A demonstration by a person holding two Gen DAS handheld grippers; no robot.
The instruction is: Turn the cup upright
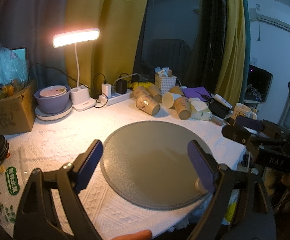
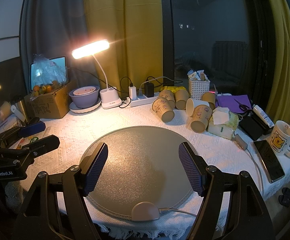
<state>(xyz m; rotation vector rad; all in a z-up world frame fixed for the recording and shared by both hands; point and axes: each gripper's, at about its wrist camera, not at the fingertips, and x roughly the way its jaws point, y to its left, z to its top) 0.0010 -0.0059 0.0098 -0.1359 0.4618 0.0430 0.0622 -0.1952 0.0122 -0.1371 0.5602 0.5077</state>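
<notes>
Your right gripper [image 2: 143, 165] hangs over the round grey mat [image 2: 137, 160], fingers spread wide with nothing between them; your left gripper [image 1: 145, 165] is spread just as wide and empty over the same mat. Beyond the mat's far edge on the white tablecloth [image 2: 75, 128], you have six paper cups [image 2: 163, 110] lying tipped in a cluster, near the white basket [image 2: 199, 88]. One lit desk lamp [image 2: 90, 49] and one mug [image 2: 282, 141] stand farther out.
</notes>
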